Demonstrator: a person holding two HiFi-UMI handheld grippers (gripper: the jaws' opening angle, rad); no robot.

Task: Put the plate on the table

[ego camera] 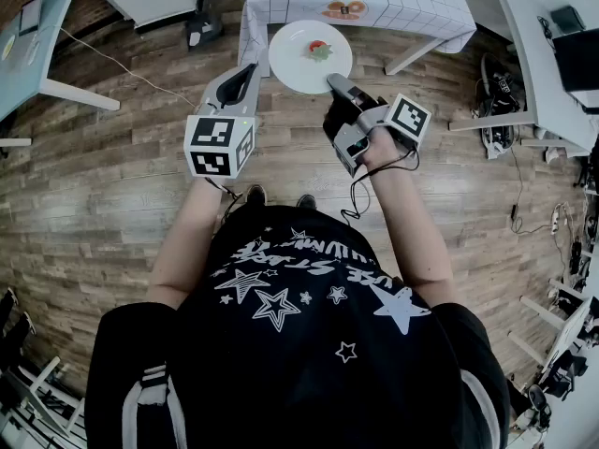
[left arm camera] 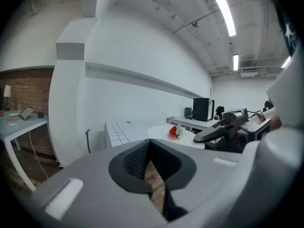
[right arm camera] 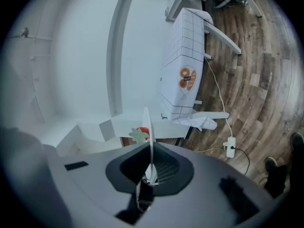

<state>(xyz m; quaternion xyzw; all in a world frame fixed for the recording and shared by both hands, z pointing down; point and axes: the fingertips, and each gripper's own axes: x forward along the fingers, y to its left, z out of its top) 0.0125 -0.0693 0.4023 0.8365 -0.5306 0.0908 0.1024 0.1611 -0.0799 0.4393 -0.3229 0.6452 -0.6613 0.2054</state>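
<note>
Pinching plate (ego camera: 294,64), right tool (ego camera: 335,83), seemingly midair

The plate (ego camera: 290,50) looks glossy white ceramic; the floor (ego camera: 103,204) is matt wood plank; the tablecloth (ego camera: 416,3) is gridded cloth; the left gripper (ego camera: 251,68) and right gripper (ego camera: 334,82) are matt grey plastic.

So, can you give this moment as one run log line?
right tool: shut on plate rim | left tool: empty | plate: in air, not yet on table

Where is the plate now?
Head view, upper centre: the plate hangs over the floor, pinched at its rim by the right gripper, just before the table.
</note>
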